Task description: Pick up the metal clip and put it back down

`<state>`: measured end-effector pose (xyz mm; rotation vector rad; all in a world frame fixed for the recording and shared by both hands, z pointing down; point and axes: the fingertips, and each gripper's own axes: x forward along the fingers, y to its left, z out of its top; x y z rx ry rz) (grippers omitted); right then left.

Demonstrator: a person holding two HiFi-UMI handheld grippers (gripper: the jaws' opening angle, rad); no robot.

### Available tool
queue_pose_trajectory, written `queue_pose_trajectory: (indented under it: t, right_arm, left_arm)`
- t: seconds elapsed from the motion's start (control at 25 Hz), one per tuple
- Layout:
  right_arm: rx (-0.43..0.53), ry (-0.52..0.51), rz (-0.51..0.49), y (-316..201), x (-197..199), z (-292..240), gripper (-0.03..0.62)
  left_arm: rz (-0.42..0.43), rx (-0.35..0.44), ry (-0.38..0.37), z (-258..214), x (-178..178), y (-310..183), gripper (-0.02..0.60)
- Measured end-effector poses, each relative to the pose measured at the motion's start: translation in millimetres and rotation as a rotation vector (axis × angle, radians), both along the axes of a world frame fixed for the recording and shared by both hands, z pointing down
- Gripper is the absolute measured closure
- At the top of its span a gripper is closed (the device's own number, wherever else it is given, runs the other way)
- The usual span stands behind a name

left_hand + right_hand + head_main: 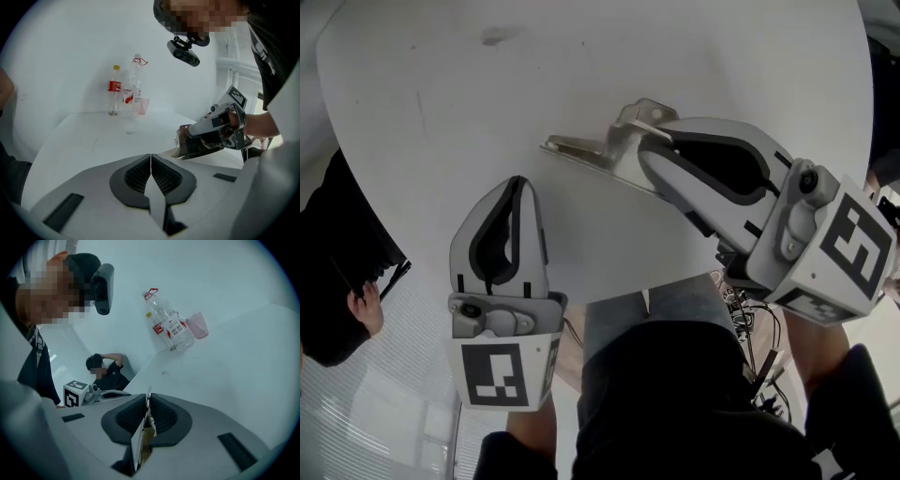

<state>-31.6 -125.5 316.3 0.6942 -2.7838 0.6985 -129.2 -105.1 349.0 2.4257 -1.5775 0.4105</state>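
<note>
**Op:** Fingers [125, 417] of my right gripper [649, 148] are clenched on a thin plate of the metal clip [598, 150]. The left gripper [517, 185] is pinched together on nothing.

**Obs:** Layout, big to small?

**Op:** The white table [441, 103] fills the head view. The right gripper enters from 4 o'clock. The left sits at 8 o'clock, tips toward 12. The clip lies near 12 o'clock of centre, at the right tips, its long arm pointing to 9.

**Obs:** Step?

**Op:** Pick-up, I judge, with the grasp made. I can't tell whether the clip is clear of the table. Next I'd lift it straight, keep the squeeze, lower it flat, then release.
</note>
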Motion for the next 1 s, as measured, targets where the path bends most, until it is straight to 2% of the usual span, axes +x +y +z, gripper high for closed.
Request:
queue_pose_trajectory:
  t: [0.2,0.44,0.8,1.0]
  right_arm:
    - [-0.018,0.022,-0.008,1.4,0.9,3.2,0.548]
    - [-0.022,0.06,-0.011,1.9,1.5,3.5,0.553]
    - [-0.044,0.101,-0.004,0.1,1.6,8.0,0.551]
    - [-0.04,0.096,-0.016,2.1,3.0,9.7,0.549]
  left_arm:
    - [0.002,0.01,0.013,-3.4,0.3,-0.1,0.561]
    - [0.001,0.017,-0.011,-17.1,-2.9,2.5,0.561]
    - [0.019,0.059,0.017,-11.6,-1.0,1.1,0.561]
    - [0.017,0.04,0.001,-7.3,7.6,3.9,0.561]
